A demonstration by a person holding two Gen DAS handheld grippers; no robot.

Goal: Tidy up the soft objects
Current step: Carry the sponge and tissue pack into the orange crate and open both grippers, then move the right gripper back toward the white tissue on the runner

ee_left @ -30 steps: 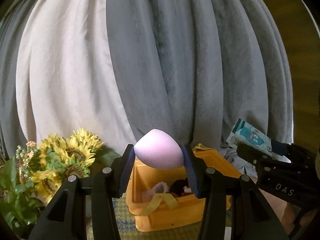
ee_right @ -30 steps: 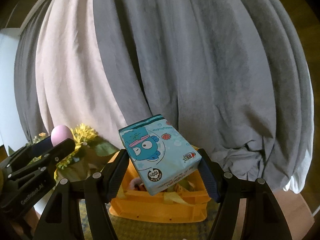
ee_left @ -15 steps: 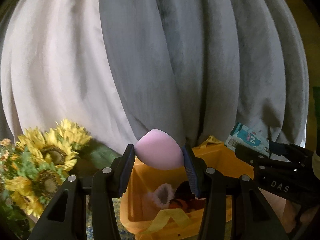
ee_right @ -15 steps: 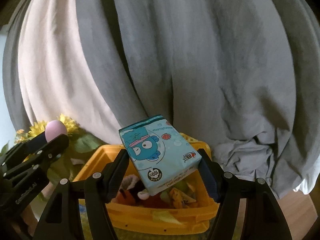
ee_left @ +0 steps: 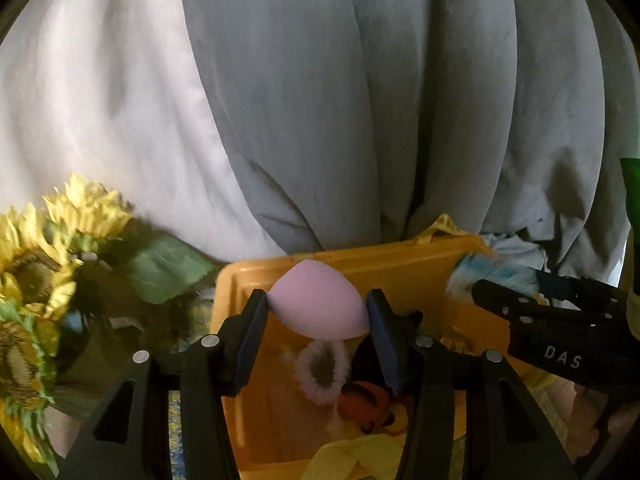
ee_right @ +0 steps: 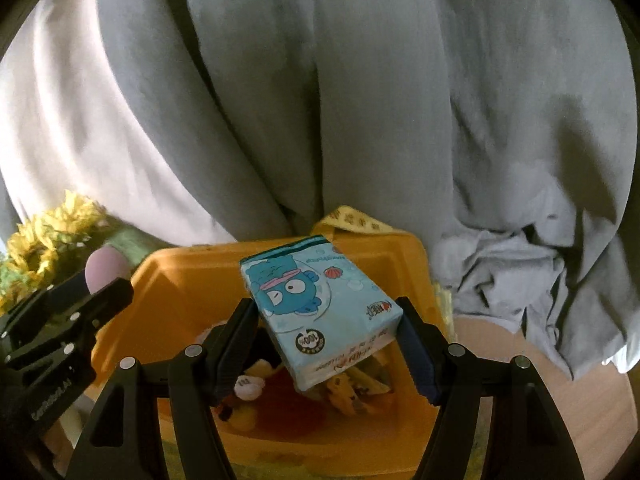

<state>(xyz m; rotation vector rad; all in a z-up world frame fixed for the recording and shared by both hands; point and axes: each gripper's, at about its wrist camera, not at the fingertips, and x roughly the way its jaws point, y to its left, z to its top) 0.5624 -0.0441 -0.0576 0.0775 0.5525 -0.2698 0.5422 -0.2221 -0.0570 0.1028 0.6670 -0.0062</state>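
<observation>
Sitting against the foot of a grey curtain [ee_right: 360,100], a yellow bin [ee_left: 360,256] holds a loose pile: a white fluffy ring [ee_left: 320,372], an orange plush toy [ee_left: 366,400], yellow ribbon [ee_left: 352,456] and smaller pieces too blurred to name.

Left gripper [ee_left: 318,320]: its blue pads [ee_left: 252,340] touch both ends of a pink egg-shaped sponge [ee_left: 318,304], and the jaws are opening. The sponge hangs above the bin's interior, just in front of the far wall, long axis crosswise between the pads, one end tilted up to the left.

Right gripper [ee_right: 326,336]: clamped on a blue tissue pack [ee_right: 320,308] printed with a cartoon fish. The pack is over the bin's middle, long axis running away from the camera, near end dipped toward the contents and twisted to the right.

Only the left wrist view shows the fluffy ring and plush clearly; there the pack is a blue smear beyond the other gripper. Only the right wrist view shows the pack's print, the wooden surface [ee_right: 560,380] right of the bin, and crumpled cloth [ee_right: 520,280] behind it. Sunflowers [ee_left: 36,280] stand left of the bin in both.
</observation>
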